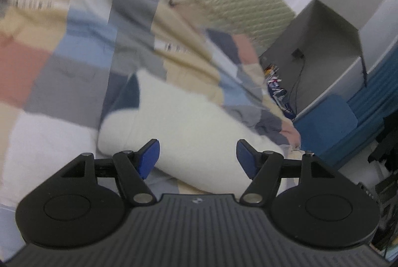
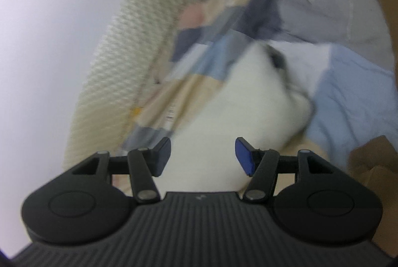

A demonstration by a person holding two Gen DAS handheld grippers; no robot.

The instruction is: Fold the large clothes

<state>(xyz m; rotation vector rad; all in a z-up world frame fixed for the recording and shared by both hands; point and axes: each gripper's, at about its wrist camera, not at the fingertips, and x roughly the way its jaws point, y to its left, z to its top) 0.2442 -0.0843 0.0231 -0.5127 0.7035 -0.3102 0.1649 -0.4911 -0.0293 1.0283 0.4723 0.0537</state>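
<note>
Left hand-held gripper (image 1: 196, 157) open and empty over a white garment (image 1: 179, 122) bunched on the patchwork bedspread (image 1: 74, 48); right hand-held gripper (image 2: 202, 155) likewise open — soft, light, floppy; best pinched at an edge or corner.

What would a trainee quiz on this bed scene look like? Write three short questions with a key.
1. True or false: the left gripper is shut on cloth.
2. What colour is the garment lying ahead of both grippers: A white, B red, C black?
3. The garment rests on a patchwork ____.
Key: 1 false, both it and the right gripper stand open and hold nothing; 2 A; 3 quilt.
</note>
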